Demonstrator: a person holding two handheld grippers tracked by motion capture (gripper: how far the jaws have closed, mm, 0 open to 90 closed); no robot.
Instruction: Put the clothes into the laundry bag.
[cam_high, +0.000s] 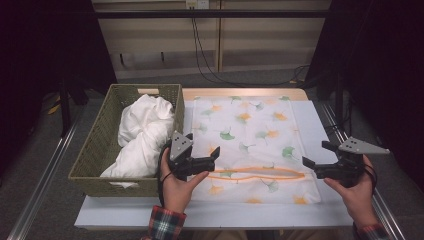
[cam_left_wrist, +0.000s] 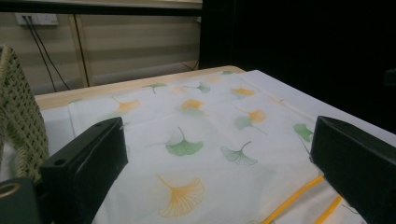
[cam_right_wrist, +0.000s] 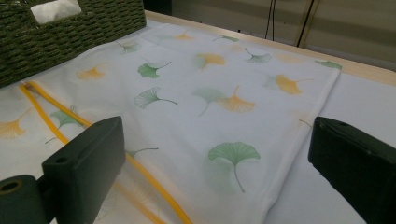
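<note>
My left gripper (cam_high: 212, 159) gapes empty | right gripper (cam_high: 316, 155) likewise | both flank leaf-print cloth (cam_high: 250, 135) | basket (cam_high: 95, 150) left.

No text, label, brand, number or sign can be read anywhere, not even on the leaf-printed cloth (cam_high: 250, 145) between the jaws.

Dim room, pale panelled back wall

At twelve o'clock a wall socket (cam_high: 196, 4) feeds black cables (cam_high: 200, 55) down to grey floor (cam_high: 30, 165); dark curtains (cam_high: 390, 75) hang at three and nine.
</note>
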